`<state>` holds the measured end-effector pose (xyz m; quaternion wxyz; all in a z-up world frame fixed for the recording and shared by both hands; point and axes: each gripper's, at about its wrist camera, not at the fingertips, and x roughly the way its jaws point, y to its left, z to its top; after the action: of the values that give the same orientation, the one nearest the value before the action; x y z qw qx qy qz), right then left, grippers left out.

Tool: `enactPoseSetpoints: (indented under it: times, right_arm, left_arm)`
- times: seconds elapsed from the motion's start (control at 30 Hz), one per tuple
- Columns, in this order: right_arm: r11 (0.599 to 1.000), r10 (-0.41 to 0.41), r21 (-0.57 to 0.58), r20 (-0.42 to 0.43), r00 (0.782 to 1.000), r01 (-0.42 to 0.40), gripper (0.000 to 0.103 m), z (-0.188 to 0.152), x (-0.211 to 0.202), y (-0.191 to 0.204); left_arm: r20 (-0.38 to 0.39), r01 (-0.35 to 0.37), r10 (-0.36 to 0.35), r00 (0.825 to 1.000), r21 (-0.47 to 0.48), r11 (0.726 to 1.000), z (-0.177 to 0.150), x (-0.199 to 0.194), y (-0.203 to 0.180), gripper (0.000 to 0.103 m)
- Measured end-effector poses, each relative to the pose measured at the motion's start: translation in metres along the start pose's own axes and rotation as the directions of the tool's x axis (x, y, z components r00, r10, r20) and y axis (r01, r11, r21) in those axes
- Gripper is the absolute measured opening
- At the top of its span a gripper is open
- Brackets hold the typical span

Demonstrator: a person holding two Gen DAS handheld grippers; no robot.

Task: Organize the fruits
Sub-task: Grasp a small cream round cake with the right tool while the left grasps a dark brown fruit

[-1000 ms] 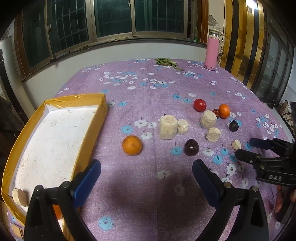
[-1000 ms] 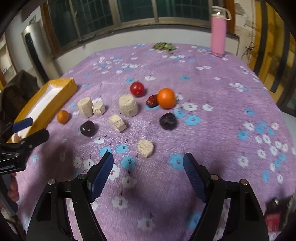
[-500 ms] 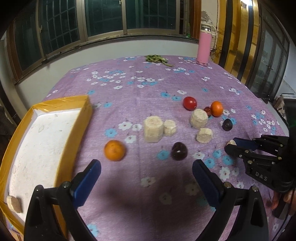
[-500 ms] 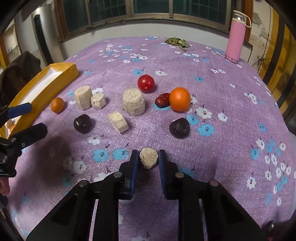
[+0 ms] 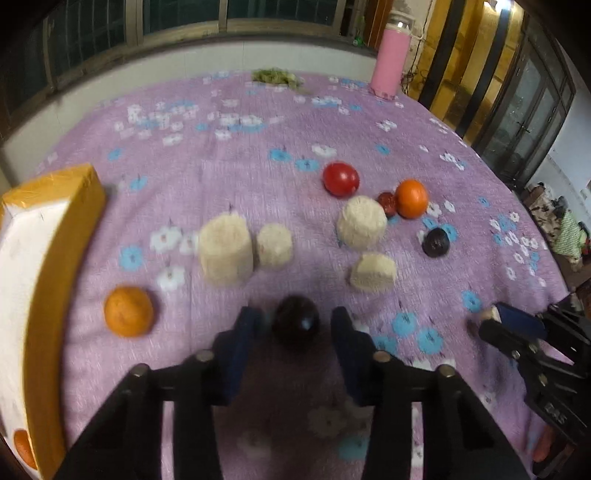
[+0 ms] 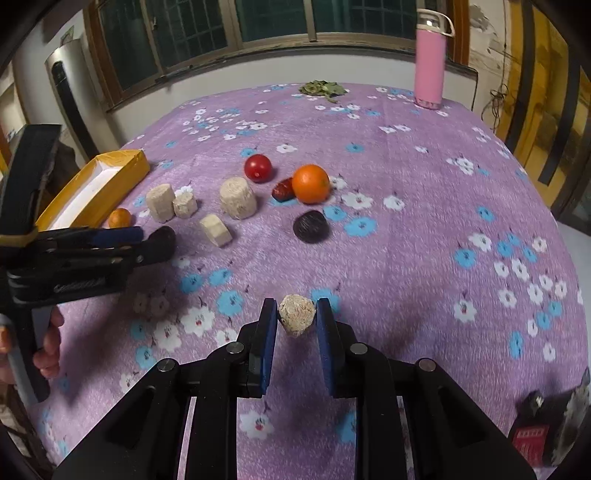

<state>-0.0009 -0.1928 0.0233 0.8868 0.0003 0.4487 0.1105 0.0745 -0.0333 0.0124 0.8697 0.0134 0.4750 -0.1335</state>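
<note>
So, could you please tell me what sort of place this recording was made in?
Most likely a room in someone's home, not a lab. A floral purple tablecloth covers the table, a pink flask stands at its far edge, and dark wood-framed windows run along the wall behind.

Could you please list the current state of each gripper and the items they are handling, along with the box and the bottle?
Right gripper: shut on the beige chunk, held above the cloth.
Left gripper: open, fingers either side of the dark plum.
Dark plum: resting on the cloth, not yet clamped.
Yellow box: open-topped, no lid.
Pink bottle: upright, capped.
</note>
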Motion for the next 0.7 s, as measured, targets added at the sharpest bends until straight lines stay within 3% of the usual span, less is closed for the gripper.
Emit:
enactPoseSetpoints:
  times: [0.07,0.33,0.7]
  right_arm:
    - [1.0,0.001,0.001,0.001,1.0,-0.001,0.021,-0.002,-0.001,0.001]
    - [1.0,0.003,0.01,0.025,1.0,-0.003,0.021,-0.006,-0.012,0.003]
    - [0.999,-0.054,0.006,0.073,0.996,0.054,0.021,-0.017,-0.045,0.015]
  left_arm:
    - [0.009,-0.007,0.007,1.0,0.016,1.0,0.0,0.0,-0.003,0.026]
    - [0.039,-0.012,0.011,0.999,0.034,0.999,-0.01,-0.019,-0.001,0.026]
    - [0.076,0.041,-0.042,0.996,0.021,0.999,-0.033,-0.069,0.012,0.026]
